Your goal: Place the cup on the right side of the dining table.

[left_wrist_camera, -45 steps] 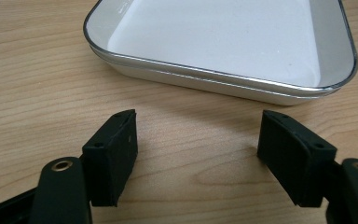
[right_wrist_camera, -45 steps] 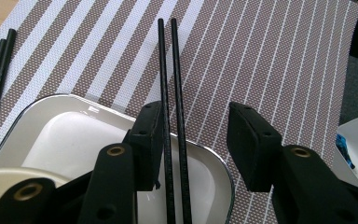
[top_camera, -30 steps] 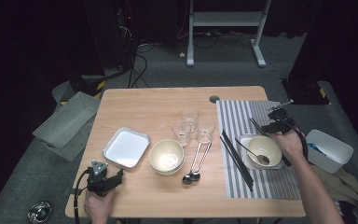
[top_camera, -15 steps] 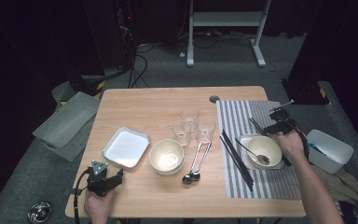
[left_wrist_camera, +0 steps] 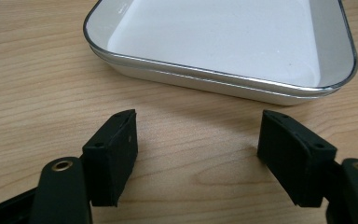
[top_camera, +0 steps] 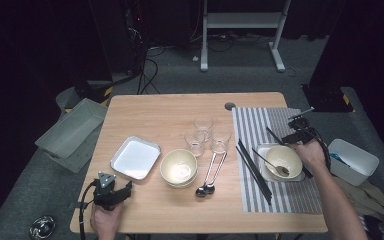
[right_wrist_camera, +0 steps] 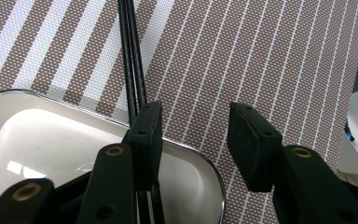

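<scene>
My left gripper (top_camera: 121, 188) rests near the table's front left corner, held in a hand. In the left gripper view it (left_wrist_camera: 198, 135) stands wide open over bare wood, with the white metal-rimmed tray (left_wrist_camera: 223, 42) just ahead of the jaws. At the right side my right gripper (top_camera: 296, 134) hovers over the striped mat (top_camera: 260, 125), behind a cream bowl (top_camera: 285, 159) holding a spoon. In the right gripper view it (right_wrist_camera: 196, 121) is half open with only mat between the jaws. Its left jaw hangs above a pair of black chopsticks (right_wrist_camera: 130, 56) and the corner of a white square plate (right_wrist_camera: 51, 140).
A white tray (top_camera: 135, 159), a cream bowl (top_camera: 179, 167), three glasses (top_camera: 203, 134) and two spoons (top_camera: 207, 175) fill the table's middle. Another pair of chopsticks (top_camera: 252, 171) lies on the mat's left part. A white bin (top_camera: 352, 159) stands beyond the right edge, a grey bin (top_camera: 70, 131) off the left.
</scene>
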Demonstrator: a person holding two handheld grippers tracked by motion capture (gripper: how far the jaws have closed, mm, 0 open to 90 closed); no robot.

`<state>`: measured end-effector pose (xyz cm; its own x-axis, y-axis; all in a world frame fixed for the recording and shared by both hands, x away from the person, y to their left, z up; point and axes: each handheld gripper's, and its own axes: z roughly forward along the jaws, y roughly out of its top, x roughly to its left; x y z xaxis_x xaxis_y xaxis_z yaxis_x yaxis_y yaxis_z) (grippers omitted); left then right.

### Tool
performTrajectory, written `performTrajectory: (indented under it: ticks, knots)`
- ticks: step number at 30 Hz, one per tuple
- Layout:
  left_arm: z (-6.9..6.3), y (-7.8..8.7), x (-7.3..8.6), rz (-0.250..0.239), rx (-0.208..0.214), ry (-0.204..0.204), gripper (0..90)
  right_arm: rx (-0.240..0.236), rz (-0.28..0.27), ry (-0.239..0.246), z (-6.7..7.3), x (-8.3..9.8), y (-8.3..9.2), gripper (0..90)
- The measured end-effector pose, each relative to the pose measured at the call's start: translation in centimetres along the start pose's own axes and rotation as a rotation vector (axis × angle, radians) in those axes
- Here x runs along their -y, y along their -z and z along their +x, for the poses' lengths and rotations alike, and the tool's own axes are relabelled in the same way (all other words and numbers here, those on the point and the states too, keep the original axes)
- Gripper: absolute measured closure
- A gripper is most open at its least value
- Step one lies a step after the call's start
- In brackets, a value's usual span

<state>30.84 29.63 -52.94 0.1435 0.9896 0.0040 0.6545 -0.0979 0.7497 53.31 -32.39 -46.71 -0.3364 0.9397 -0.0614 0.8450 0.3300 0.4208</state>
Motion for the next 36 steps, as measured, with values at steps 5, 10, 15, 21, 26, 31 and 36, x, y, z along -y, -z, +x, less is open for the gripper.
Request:
performTrajectory:
  ticks: [5, 10, 15, 21, 26, 31, 36]
  knots:
    - [0.00, 0.00, 0.00, 0.000, 0.000, 0.000, 28.9, -0.007, -0.001, 0.007, 0.09, 0.00, -0.01, 55.6]
    - [0.00, 0.00, 0.00, 0.000, 0.000, 0.000, 28.9, -0.019, -0.001, 0.017, 0.36, -0.03, -0.03, 55.9]
    - [0.00, 0.00, 0.00, 0.000, 0.000, 0.000, 28.9, -0.034, -0.001, 0.016, 0.33, -0.07, 0.01, 55.8]
    - [0.00, 0.00, 0.00, 0.000, 0.000, 0.000, 28.9, -0.046, 0.002, 0.023, 0.41, -0.21, 0.04, 55.7]
    - [0.00, 0.00, 0.00, 0.000, 0.000, 0.000, 28.9, -0.042, 0.004, 0.030, 0.48, -0.36, 0.03, 55.6]
    - [0.00, 0.00, 0.00, 0.000, 0.000, 0.000, 28.9, -0.038, 0.001, 0.017, 0.26, -0.44, 0.12, 55.6]
    - [0.00, 0.00, 0.00, 0.000, 0.000, 0.000, 28.9, -0.036, 0.001, 0.016, 0.22, -0.64, 0.06, 55.5]
